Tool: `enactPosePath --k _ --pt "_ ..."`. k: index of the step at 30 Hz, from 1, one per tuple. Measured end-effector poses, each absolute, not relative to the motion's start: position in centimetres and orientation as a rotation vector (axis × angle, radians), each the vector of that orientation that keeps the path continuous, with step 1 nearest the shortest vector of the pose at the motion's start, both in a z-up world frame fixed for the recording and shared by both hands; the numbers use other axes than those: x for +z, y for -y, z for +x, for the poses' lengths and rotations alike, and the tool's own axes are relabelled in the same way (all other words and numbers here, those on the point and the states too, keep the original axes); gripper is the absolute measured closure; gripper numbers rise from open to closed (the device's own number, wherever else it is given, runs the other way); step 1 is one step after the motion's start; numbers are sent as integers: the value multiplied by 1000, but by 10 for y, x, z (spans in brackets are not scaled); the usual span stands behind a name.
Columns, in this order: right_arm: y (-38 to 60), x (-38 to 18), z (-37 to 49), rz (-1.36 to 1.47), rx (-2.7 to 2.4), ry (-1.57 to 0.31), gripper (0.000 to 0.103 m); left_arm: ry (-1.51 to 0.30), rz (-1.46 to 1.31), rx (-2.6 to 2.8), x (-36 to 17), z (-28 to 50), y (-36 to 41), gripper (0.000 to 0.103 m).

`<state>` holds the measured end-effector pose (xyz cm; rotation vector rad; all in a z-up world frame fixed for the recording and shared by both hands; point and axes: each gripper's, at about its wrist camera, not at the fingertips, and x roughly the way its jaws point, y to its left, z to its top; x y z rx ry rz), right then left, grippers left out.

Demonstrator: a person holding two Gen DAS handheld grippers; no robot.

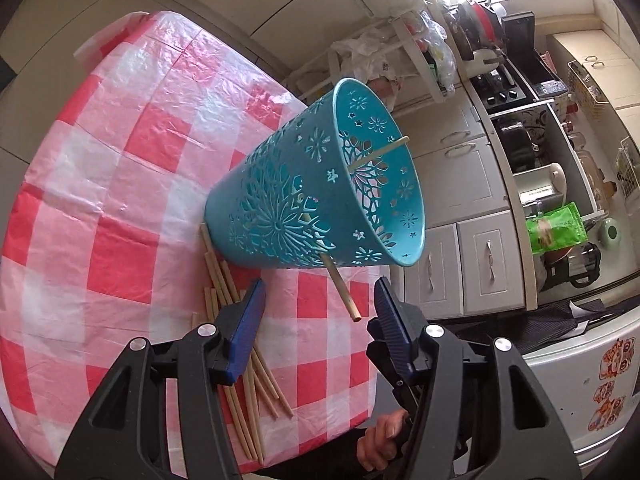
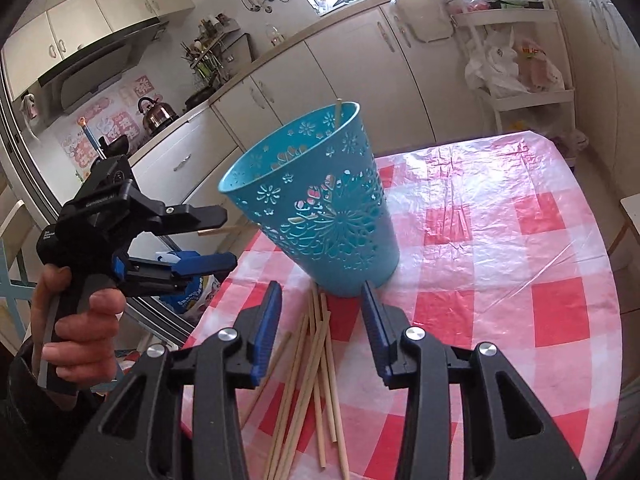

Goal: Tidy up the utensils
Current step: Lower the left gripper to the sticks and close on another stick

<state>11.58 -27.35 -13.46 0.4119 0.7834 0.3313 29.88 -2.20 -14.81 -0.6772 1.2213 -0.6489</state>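
A teal cut-out holder stands on the red-and-white checked table. One wooden chopstick pokes out through a hole in its wall, and its other end shows inside by the rim. Several loose chopsticks lie on the cloth in front of the holder. My left gripper is open and empty, just before the chopstick's free end. It also shows in the right wrist view, left of the holder. My right gripper is open and empty above the loose chopsticks.
The table edge is close to my left gripper. Kitchen cabinets, a white shelf cart with bags and a stove counter with a kettle surround the table. The checked cloth stretches to the right.
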Motion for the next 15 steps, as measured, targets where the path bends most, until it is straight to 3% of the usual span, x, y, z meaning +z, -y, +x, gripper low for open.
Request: enactPosePath --k 1,4,15 --pt "274 -134 115 414 332 -780 62 -1223 -663 -648 -146 299 24 72" --pt "273 -131 116 416 334 -777 62 -1219 -621 -663 -139 297 30 93" --pt "272 -127 116 422 337 -745 62 -1243 -401 -584 -111 293 29 98"
